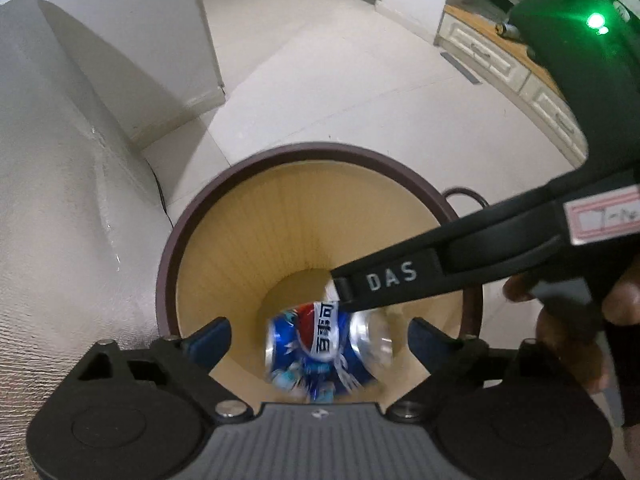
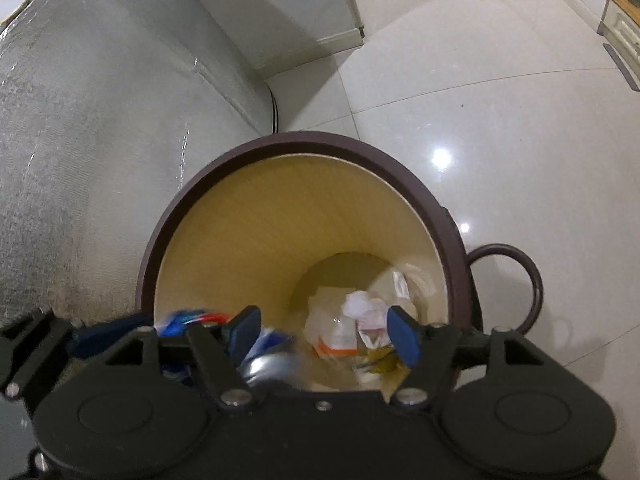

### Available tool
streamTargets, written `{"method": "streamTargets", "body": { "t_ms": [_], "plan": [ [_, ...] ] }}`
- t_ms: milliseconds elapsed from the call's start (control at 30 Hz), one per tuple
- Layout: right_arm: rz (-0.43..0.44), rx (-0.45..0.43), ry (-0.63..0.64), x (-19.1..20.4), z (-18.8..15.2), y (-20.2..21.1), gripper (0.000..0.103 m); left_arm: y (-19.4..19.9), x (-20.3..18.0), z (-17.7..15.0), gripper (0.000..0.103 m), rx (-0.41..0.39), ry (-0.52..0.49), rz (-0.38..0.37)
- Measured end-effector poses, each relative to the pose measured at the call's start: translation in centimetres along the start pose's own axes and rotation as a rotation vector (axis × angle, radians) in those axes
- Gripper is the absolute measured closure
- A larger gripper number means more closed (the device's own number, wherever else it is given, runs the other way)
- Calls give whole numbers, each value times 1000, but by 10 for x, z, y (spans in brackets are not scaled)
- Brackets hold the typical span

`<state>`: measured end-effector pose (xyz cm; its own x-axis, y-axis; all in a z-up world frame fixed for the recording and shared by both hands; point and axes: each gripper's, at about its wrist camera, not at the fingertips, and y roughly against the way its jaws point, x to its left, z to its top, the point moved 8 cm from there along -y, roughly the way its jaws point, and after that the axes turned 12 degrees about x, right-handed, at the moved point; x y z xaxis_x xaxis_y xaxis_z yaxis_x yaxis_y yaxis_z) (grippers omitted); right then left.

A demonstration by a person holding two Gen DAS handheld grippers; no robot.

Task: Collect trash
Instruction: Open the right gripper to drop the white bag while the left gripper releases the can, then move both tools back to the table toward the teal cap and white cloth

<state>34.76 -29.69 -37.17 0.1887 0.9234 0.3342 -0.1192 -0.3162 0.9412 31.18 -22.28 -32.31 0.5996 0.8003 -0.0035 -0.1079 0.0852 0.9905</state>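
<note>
Over the bin, both grippers — left, right — released, blue can dropping free between spread fingers; might clip the rim and bounce out.

White letters "DAS" stand on a finger of the right hand-held gripper. The blue can bears white Chinese characters "百事可". A red-bordered label carries illegible handwriting.

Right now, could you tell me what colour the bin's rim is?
Dark brown rim, on the tan-lined bin; right wrist view shows it best.
</note>
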Motion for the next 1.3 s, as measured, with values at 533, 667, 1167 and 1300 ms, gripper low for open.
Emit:
{"method": "streamTargets", "body": {
  "t_ms": [533,667,1167,1300],
  "plan": [
    [-45,-25,78,-3,-23,36,23,-4,-2,-7,1,60,35,-6],
    [-48,-46,102,-3,-29,47,18,0,-4,-9,0,59,56,-13],
    [-44,-144,149,-10,-50,93,0,36,-9,-33,0,35,132,9],
    [-65,-168,158,-12,-57,108,0,53,-9,-42,0,21,156,19]
  ]
}}
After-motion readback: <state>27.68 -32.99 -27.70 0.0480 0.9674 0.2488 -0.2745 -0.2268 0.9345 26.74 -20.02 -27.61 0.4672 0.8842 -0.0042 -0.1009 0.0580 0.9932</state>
